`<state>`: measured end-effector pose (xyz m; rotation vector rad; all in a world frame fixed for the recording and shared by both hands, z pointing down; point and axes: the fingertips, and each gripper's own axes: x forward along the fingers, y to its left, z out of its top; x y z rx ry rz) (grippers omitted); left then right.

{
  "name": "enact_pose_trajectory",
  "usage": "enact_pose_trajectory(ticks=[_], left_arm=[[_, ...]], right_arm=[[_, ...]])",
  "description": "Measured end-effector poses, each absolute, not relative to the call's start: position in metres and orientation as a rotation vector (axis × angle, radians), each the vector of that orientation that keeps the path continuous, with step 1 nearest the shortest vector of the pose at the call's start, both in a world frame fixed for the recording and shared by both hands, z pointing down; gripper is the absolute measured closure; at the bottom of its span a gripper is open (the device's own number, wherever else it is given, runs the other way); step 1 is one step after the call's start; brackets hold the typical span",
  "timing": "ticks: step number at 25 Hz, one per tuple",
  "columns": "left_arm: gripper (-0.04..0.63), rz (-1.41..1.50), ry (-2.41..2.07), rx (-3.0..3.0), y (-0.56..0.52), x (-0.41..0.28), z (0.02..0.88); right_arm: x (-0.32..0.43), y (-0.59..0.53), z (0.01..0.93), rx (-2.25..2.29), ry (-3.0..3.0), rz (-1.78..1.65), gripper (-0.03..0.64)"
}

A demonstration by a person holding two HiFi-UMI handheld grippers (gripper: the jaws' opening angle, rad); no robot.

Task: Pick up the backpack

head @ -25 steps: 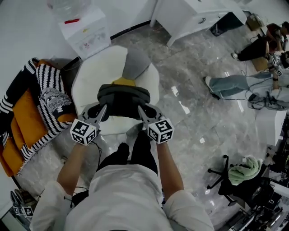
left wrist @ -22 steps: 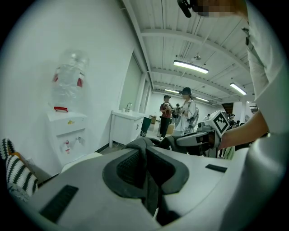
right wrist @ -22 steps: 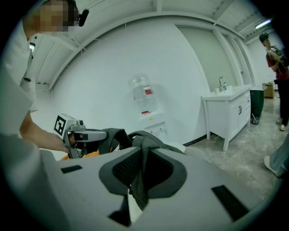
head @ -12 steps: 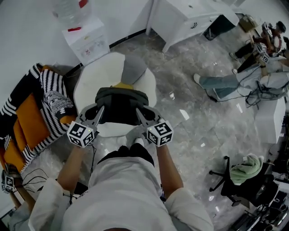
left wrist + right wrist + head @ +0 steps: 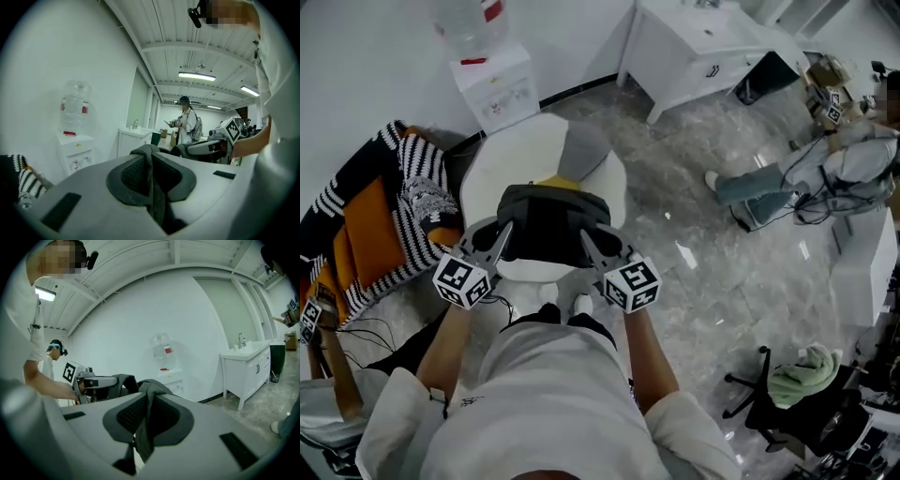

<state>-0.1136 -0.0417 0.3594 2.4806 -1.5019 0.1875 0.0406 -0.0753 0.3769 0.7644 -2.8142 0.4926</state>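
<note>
The left gripper (image 5: 151, 173) has its jaws pressed onto a fold of dark grey fabric that stands upright between the pads. The right gripper (image 5: 148, 417) pinches a like fold, whose end hangs down below its jaws. Both folds belong to the backpack (image 5: 551, 220), which hangs between the two pairs of jaws, its dark body spanning from one to the other. Under the jaws and just past them sits a white chair (image 5: 502, 155), with a grey cushion (image 5: 579, 145) beyond the right jaws. Out to the left of the left jaws lies a black-and-white striped blanket (image 5: 405, 187). Farther ahead of the jaws a water dispenser (image 5: 495, 82) stands against the wall, and ahead to the right a white sink cabinet (image 5: 703, 42).
</note>
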Motion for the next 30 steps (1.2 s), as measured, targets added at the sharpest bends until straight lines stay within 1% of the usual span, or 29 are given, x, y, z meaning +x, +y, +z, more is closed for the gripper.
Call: enact_pose_trajectory(ticks=[6,13,18,23,30], left_arm=[[0.566,0.172,-1.564,2.482,0.002,-0.074,0.326],[0.566,0.125,-1.58,2.522,0.005,-0.076,0.303],[0.566,0.128,-1.597,2.569,0.035,-0.046,0.258],[0.566,0.079,-1.592,2.606,0.006,-0.082,0.265],[0.566,0.05,-1.596,2.654,-0.002,-0.089,0.245]], right_arm=[[0.079,-0.039,0.346,0.721,-2.856,0.464,0.575],[0.077,-0.04,0.321,0.684,-2.898,0.401,0.575],[0.107,-0.013,0.278,0.659,-2.956,0.399,0.575],[0.073,-0.039,0.284,0.658,-2.963,0.354,0.575],[0.066,-0.048,0.263,0.663,-2.991,0.3,0.575]])
